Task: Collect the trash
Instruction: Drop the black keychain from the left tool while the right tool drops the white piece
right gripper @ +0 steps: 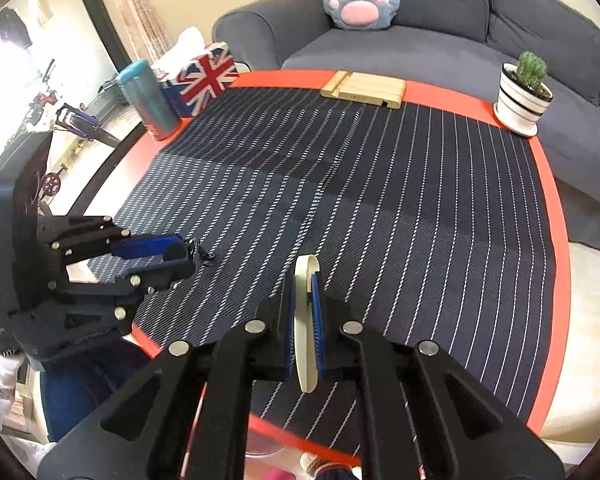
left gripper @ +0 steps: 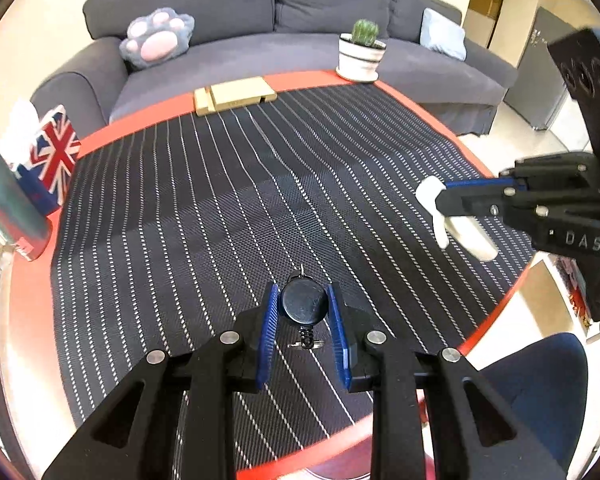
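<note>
Two items held, one per gripper, both above the striped mat [left gripper: 260, 184] on the red worktop [left gripper: 112, 136].

- Left gripper [left gripper: 303, 312]: jaws closed narrow on a black round badge reel [left gripper: 303, 303]; its spring clip and ring hang below the pads.
- Right gripper [right gripper: 302, 304]: jaws nearly together, pinching a thin cream plastic piece [right gripper: 305, 320] edge-on, with its ends sticking out beyond the pads.
- Bystanders at the rim: tissue box [left gripper: 54, 152], teal tumbler [left gripper: 8, 204], wooden stand [left gripper: 232, 96], potted cactus [left gripper: 362, 54]. No bin in view.

Risks, as judged: the reel's curved, smooth rim could squirt out of flat pads if jolted; the dangling clip could snag the mat; the thin piece could pivot or slip in its narrow pinch; both grippers are close enough to collide.
</note>
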`<state>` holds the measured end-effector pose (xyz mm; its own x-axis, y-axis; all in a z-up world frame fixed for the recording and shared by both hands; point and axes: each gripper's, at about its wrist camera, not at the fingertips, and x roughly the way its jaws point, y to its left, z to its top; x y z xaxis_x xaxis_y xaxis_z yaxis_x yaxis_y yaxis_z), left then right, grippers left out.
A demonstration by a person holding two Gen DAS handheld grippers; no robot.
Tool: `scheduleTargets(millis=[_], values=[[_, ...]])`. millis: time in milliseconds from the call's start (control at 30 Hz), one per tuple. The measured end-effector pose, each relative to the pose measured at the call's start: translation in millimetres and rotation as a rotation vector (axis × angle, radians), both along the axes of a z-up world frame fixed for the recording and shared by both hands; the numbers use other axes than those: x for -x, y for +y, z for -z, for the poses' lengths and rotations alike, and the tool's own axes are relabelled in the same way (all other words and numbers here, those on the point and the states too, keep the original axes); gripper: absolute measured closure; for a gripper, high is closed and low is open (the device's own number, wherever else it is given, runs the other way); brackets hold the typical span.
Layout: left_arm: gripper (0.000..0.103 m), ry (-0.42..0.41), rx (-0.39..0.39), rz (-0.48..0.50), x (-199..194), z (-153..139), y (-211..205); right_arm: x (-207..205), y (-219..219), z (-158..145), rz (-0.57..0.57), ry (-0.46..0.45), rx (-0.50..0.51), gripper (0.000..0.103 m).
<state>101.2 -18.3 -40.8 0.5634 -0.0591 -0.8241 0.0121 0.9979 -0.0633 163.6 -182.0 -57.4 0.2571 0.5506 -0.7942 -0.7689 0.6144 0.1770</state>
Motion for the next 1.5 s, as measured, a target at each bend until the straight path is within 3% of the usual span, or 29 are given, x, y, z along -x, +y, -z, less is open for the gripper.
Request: scheduleTargets(millis=[333, 633, 1067, 1500], values=[[0.078, -0.102, -0.017, 0.031, 55.3, -30.3, -8.7, 66.1, -26.3, -16.8, -0.012, -0.083, -0.048, 0.095], [0.078, -0.162, 0.008, 0.067, 107.1, -40.3, -20.6, 115.4, -43.3, -15.3, -0.019, -0.090, -0.088, 0.095], [0.078, -0.168, 0.034, 0.066, 156.9, -32.8, -27.0, 163.1, -52.8, 5.8, -0.070, -0.029, -0.088, 0.095], [0.078, -0.162, 0.055, 0.066, 163.2, -29.9, -23.7, 172.8, -47.2, 17.3, -0.090, 0.014, -0.082, 0.093]])
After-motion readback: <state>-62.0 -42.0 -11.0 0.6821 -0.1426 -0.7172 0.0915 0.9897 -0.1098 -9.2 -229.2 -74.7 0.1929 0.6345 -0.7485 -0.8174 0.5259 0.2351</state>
